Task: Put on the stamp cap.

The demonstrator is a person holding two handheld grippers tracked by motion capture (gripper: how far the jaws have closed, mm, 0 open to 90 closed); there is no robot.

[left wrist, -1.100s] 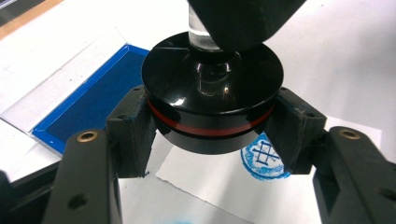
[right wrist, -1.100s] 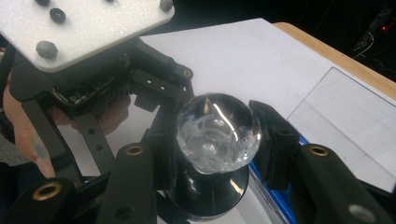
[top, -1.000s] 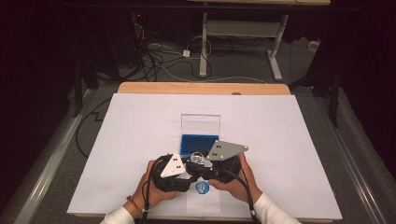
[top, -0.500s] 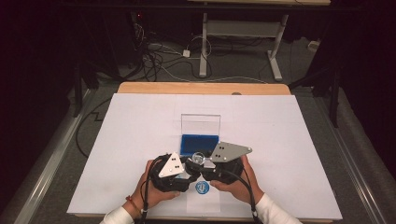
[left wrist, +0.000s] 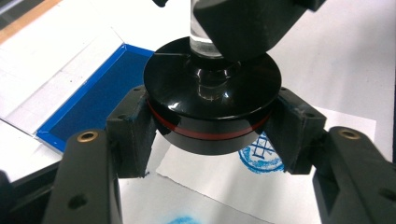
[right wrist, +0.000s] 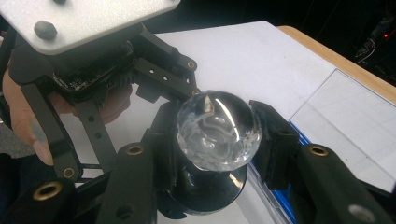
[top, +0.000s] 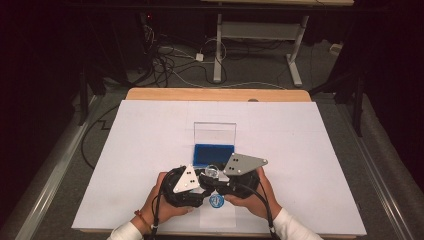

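Compared with a second ago, little has changed: both hands stay bunched at the near middle of the worktop (top: pixel 150 130), and the grey plate on the right hand-held gripper (top: pixel 220 176) has shifted only slightly. The left hand-held gripper (left wrist: pixel 212 135) has its two black jaws pinched on the rim of a stamp's black round base (left wrist: pixel 212 100), which carries a thin red ring; the base hangs just above a white paper slip (left wrist: pixel 299 186) that bears a blue round imprint (left wrist: pixel 261 156). The right hand-held gripper, seen in its own view (right wrist: pixel 212 135), has its jaws pressed on either side of the stamp's clear glass knob (right wrist: pixel 218 128), so the two grippers hold the same stamp from different heights. In the high view the person's left hand (top: pixel 160 205) and right hand (top: pixel 255 197) wrap the gripper bodies from below, with white sleeves at the near edge, and the two grippers angle inward toward each other. Just beyond them lies a blue ink pad (top: pixel 214 152) in an open case, its clear lid (top: pixel 215 132) standing up behind it. The white sheet covering the worktop lies bare to the left, to the right and toward the far wooden edge (top: pixel 215 94), while the hands sit close to the near edge.
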